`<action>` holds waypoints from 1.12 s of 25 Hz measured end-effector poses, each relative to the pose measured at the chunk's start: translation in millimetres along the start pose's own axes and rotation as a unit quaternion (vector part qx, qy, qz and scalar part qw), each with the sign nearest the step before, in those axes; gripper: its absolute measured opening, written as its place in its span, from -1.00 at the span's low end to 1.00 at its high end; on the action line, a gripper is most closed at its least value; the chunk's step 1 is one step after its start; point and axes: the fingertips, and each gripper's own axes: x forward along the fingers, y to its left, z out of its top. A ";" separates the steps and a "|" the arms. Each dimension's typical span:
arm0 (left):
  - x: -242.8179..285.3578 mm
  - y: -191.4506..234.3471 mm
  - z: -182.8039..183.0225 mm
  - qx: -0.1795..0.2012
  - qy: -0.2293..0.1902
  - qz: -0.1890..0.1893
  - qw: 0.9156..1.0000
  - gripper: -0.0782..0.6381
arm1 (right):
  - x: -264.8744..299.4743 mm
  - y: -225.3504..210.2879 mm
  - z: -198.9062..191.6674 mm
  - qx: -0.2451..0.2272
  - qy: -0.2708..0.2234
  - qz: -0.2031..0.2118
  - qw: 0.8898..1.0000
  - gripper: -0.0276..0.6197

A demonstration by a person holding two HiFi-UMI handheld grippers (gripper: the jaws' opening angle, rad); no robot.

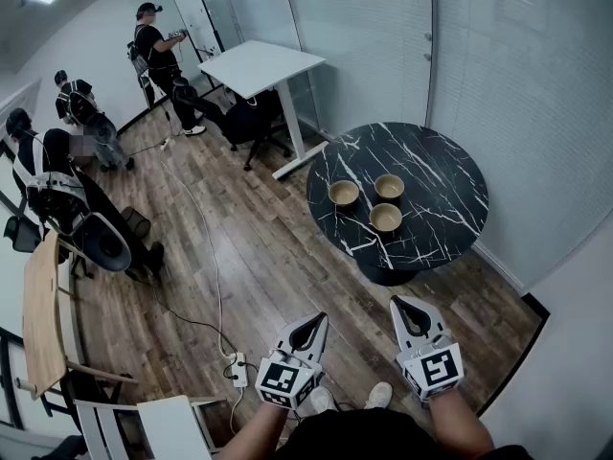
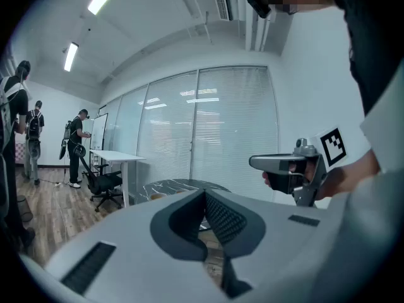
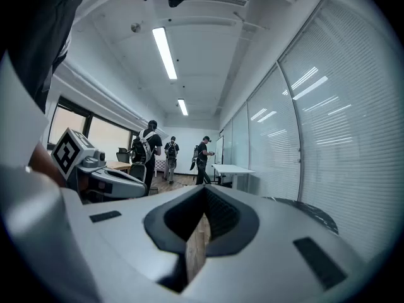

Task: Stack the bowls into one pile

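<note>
Three tan bowls stand apart on the round black marble table (image 1: pixel 441 175): one at the left (image 1: pixel 344 193), one at the back (image 1: pixel 389 187), one nearest me (image 1: pixel 386 218). Both grippers hang over the wooden floor, well short of the table. My left gripper (image 1: pixel 321 317) has its jaws together with nothing between them, as the left gripper view (image 2: pixel 204 193) shows. The right gripper (image 1: pixel 396 301) is likewise shut and empty (image 3: pixel 203 189). In the left gripper view the table (image 2: pixel 173 184) lies ahead, and the right gripper (image 2: pixel 257 163) shows at the right.
A white desk (image 1: pixel 259 65) and a black office chair (image 1: pixel 251 123) stand left of the table. Several people stand at the far left (image 1: pixel 158 51). A cable and a power strip (image 1: pixel 238 367) lie on the floor near my feet. Glass walls with blinds (image 1: pixel 517 84) close the right side.
</note>
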 end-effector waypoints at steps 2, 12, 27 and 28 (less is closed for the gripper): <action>-4.9 3.8 0.3 -0.001 0.000 0.000 1.000 -0.74 | 1.4 7.4 1.0 0.001 0.001 -0.001 1.000 -0.89; -13.7 13.5 -0.9 0.002 0.001 -0.002 1.000 -0.74 | 9.5 22.2 4.2 0.009 -0.002 0.005 1.000 -0.89; -58.7 68.1 -6.8 0.007 -0.005 -0.014 1.000 -0.74 | 34.0 75.3 4.7 0.004 0.016 -0.038 0.999 -0.89; -61.1 73.8 -7.9 0.012 -0.004 -0.014 1.000 -0.74 | 34.7 79.3 4.4 0.001 0.016 -0.042 0.999 -0.89</action>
